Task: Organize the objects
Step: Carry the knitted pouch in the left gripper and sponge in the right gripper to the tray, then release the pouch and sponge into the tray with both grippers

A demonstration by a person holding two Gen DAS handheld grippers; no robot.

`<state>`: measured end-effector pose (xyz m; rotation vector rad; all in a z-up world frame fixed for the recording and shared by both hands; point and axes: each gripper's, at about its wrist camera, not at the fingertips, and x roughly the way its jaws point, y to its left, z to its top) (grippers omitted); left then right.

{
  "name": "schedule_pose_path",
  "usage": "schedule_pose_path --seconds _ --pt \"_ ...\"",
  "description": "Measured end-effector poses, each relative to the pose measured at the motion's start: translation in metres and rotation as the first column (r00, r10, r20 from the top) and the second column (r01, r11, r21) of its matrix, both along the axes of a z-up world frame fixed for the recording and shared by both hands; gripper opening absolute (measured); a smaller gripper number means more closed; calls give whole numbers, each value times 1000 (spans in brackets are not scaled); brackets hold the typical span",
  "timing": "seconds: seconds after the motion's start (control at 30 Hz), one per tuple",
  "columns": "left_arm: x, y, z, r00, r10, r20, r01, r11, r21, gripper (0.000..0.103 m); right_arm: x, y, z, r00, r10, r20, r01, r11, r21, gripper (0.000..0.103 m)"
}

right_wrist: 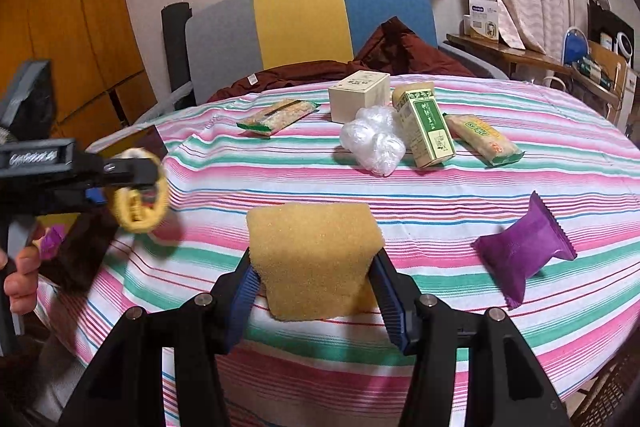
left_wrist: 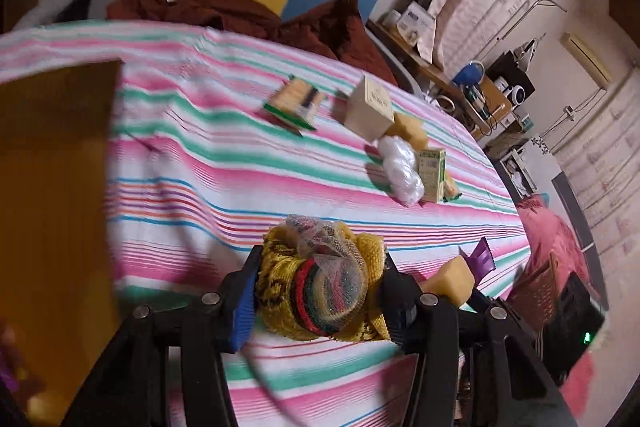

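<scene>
**Both grippers loaded; grouped items lie far-right**

The right gripper [right_wrist: 314,281] is clamped on the yellow sponge [right_wrist: 312,259]. The left gripper [left_wrist: 320,291] is clamped on the netted scrubber bundle [left_wrist: 320,291], at the table's near-left edge. The grouped boxes [right_wrist: 424,131] lie farther, right; the right gripper is nearer.

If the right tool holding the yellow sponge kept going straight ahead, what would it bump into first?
Probably the crumpled clear plastic bag. The right tool points across the striped cloth, which looks bare ahead of the yellow sponge until that bag, just right of center. Depth is hard to judge.
</scene>
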<state>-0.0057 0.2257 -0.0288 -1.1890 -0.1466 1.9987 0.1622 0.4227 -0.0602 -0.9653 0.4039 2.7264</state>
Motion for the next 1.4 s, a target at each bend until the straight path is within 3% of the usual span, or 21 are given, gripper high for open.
schedule_pose_path --seconds 0.1,0.23,0.5,0.73,0.93,1.23,1.4 --pt "1 -20 10 997 25 -67 -27 999 -18 53 -4 -5 2 1000 10 -2 -10 1000 -9 55" --pt "-6 -49 16 992 80 -99 -83 996 -21 54 -12 -21 7 999 50 -4 -50 999 1 55" --pt "-30 -108 16 972 213 -103 -216 976 -24 54 -32 -57 24 988 154 -21 -153 988 30 55" --pt "-47 -159 15 938 324 -124 -330 944 -28 55 -50 -83 43 972 224 -65 -224 974 2 55" --pt "-66 -206 6 894 431 -124 -440 896 -53 55 -68 -119 60 944 317 -95 -318 948 11 55" --pt "-85 -239 -10 860 501 -93 -509 853 -114 58 -99 -181 66 883 464 -74 -463 886 34 55" --pt "-88 -248 -18 845 532 -50 -534 837 -121 74 -119 -212 63 854 518 -41 -517 855 39 55"
